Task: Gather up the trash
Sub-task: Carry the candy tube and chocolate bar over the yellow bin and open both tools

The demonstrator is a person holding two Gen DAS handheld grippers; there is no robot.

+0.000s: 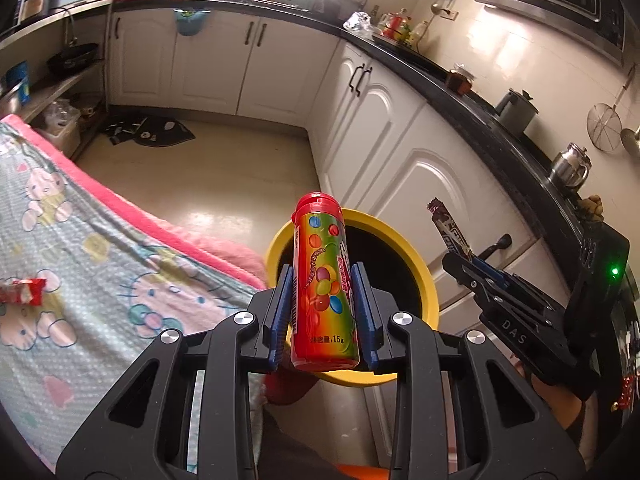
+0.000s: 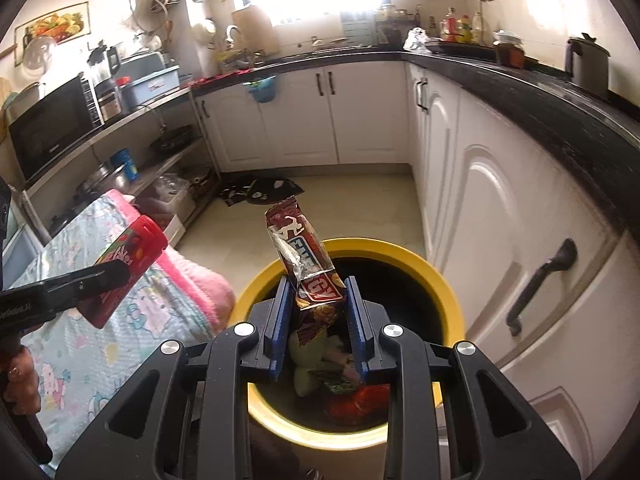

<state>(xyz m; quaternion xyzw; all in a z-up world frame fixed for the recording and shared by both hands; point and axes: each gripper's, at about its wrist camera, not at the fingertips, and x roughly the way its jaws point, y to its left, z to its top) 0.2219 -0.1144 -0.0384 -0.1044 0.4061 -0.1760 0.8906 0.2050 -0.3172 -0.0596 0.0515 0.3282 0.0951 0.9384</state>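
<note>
I have both grippers raised over the yellow bin point(image 2: 440, 276), my landmark here. My left gripper point(image 1: 323, 312) points forward with its blue fingers point(image 1: 280, 312) clamped on the sides of a candy tube point(image 1: 323, 284), which stands upright, red cap up, in front of the bin's near rim in the left wrist view. My right gripper point(image 2: 316, 320) sits directly above the bin's mouth, pads closed on the lower part of a brown snack wrapper point(image 2: 308, 264) that sticks up and leans left.

From the left wrist view, the right gripper point(image 1: 472, 268) shows just right of the bin, wrapper point(image 1: 450, 232) poking out. A red wrapper point(image 1: 22, 290) lies on the cartoon-print blanket point(image 1: 100, 248), well left of the bin.

Inside the bin I see crumpled trash point(image 2: 352, 396), red and green, too dark to identify. My fingers hide part of the bin's rim, and the tube's small print is unreadable.
</note>
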